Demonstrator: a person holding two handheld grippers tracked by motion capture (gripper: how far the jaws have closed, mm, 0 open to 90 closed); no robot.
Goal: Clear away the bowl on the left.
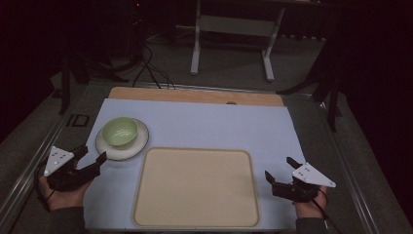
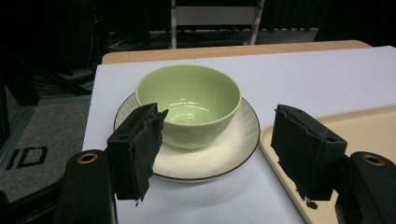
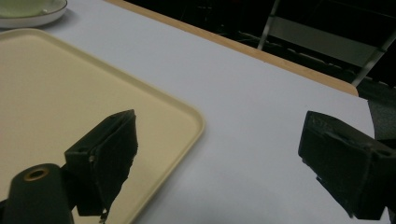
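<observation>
**Both grippers parted and empty beside the tray, left one facing the bowl**

The left gripper (image 1: 92,157) hangs at the near left edge of the table, its jaws spread wide with nothing between them. In the left gripper view its two black pads (image 2: 137,149) stand apart and frame a pale green bowl (image 2: 189,103), without touching it. The bowl sits upright in the middle of a white saucer with a dark rim line (image 2: 233,154), and nothing can be seen inside it. From the high view the bowl (image 1: 120,131) and saucer (image 1: 140,144) rest on the light blue mat (image 1: 214,122), just ahead of the left gripper and just beside the far left corner of the tray.

The right gripper (image 1: 280,170) is held at the near right edge, jaws likewise released and empty. In its own view, the left pad (image 3: 109,158) hovers over the corner of the beige tray (image 3: 56,93) and the right pad over bare mat.

The tray (image 1: 195,187) lies flat between the two grippers, at the near middle of the mat. A wooden strip (image 1: 195,95) of table edge runs along the far side of the mat.
</observation>
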